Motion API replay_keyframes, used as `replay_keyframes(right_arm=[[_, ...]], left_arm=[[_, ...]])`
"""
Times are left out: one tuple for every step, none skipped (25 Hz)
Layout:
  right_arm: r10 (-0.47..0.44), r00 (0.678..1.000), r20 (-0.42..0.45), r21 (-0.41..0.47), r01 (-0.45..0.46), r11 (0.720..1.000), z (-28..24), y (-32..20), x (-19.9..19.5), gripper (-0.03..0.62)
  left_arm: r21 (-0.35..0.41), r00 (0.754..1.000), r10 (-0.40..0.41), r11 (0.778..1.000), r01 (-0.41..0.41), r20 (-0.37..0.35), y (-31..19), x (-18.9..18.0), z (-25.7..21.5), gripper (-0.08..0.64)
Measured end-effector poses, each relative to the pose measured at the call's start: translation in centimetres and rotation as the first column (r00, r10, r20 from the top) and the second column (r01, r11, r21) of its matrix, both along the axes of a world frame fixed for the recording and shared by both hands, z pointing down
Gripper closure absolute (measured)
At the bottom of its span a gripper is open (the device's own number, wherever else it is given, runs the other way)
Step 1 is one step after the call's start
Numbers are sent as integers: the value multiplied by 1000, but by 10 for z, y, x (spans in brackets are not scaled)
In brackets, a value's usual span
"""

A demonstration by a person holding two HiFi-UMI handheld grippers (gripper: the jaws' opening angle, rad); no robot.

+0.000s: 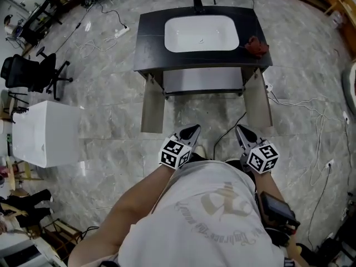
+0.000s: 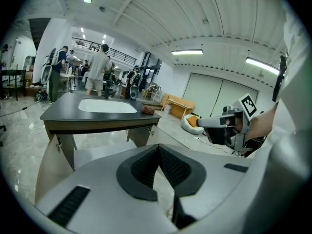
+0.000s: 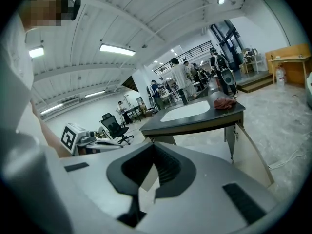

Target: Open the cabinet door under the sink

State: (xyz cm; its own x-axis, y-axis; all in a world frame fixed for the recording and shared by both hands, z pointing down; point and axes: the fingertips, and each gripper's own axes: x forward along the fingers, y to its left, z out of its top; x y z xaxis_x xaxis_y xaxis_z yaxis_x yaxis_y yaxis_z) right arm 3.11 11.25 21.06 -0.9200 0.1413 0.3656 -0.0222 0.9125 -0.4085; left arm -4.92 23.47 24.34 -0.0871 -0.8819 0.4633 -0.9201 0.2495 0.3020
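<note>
With the left gripper (image 1: 192, 131) and right gripper (image 1: 243, 133) both empty, jaws pressed together, the sink (image 1: 201, 33) cabinet's left door (image 1: 152, 107) and right door (image 1: 258, 102) stand swung open well ahead of them, so the opening looks done and nothing seems left to grasp.

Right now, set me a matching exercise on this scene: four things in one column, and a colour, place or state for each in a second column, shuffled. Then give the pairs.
Things:
1. cloth
2. cabinet doors
3. office chair
4. left gripper

Descriptions:
A. shut, nothing between its jaws
B. red, just right of the basin
C. swung open
D. black, at the far left of the head view

Pairs: 1-B, 2-C, 3-D, 4-A
</note>
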Motion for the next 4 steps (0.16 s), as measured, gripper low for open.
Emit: replay_keyframes(right_arm=[[2,1000,-4,4,-2,1000,1,1,0,578],[4,1000,-7,8,-4,1000,1,2,1,578],[7,1000,-9,13,-6,1000,2,3,1,578],[9,1000,-12,17,-9,1000,2,4,1,578]], left_arm=[[0,1000,0,1000,0,-1,2,0,1,551],[1,1000,0,1000,0,-2,3,-1,2,551],[2,1000,0,1000,0,-3,5,-2,3,551],[3,1000,-1,1000,1,-3,7,-2,4,551]])
